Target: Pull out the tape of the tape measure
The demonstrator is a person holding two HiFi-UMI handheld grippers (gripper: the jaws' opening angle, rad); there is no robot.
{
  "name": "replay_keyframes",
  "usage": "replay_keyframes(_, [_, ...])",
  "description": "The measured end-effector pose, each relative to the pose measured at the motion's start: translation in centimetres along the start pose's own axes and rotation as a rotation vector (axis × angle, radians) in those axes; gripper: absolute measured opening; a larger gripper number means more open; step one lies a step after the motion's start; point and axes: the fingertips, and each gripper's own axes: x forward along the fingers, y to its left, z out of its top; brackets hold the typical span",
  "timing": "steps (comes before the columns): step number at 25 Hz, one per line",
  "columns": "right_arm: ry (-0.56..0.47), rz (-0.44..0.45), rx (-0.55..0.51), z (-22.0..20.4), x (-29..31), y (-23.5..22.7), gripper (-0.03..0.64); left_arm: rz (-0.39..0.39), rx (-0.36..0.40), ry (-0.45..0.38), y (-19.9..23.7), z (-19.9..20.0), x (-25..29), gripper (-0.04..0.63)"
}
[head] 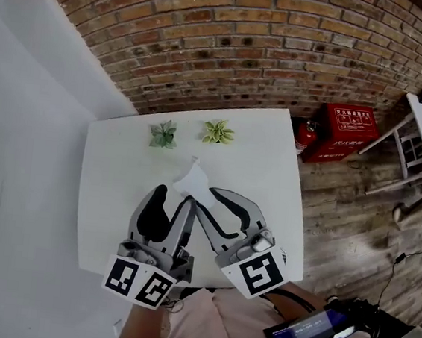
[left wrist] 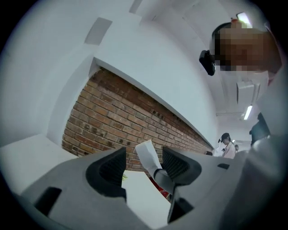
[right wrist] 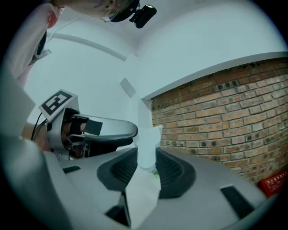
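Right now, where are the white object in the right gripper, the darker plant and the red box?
white object (right wrist: 146, 148), right gripper view, its upper part between the jaws
darker plant (head: 164, 134), head view, centre of its leaves
red box (head: 344, 126), head view, its top face

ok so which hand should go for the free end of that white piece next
left, probably: the left gripper has its fingers apart and empty, and the white piece shows just beyond them. the right gripper is shut on it, so it looks better as the anchor
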Motion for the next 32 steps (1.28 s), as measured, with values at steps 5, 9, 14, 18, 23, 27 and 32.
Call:
replay_keyframes(5, [0.016,0.021,0.032,-2.4,-0.5,0.4,0.129,-0.039,-0.081,0.02,0.0,-1.9,0.7,0.281])
replay_keyframes(9, [0.014,0.038,0.032,-3.0,-1.0,0.5,0.129,-0.067,-0.113,0.032,-0.5,-2.6,1.1,0.276])
replay_keyframes(14, [0.004,0.054,0.002,-3.2,-1.1,0.8,0.13,-0.076,-0.116,0.025,-0.4,-2.6,1.1,0.24])
replay_keyframes(18, [-0.011,0.071,-0.025,-3.1,-1.1,1.3,0.13,-0.093,-0.107,0.028,-0.6,-2.6,1.1,0.222])
replay_keyframes(23, [-0.011,0.085,-0.049,-3.1,-1.0,1.5,0.13,-0.092,-0.102,0.033,-0.3,-2.5,0.8,0.186])
replay_keyframes(27, [-0.015,0.101,-0.103,-2.9,-1.0,2.0,0.13,-0.089,-0.098,0.039,-0.1,-2.5,0.5,0.14])
replay_keyframes(32, [-0.011,0.106,-0.117,-2.8,-1.1,2.2,0.13,-0.111,-0.082,0.05,-0.2,-2.5,0.2,0.138])
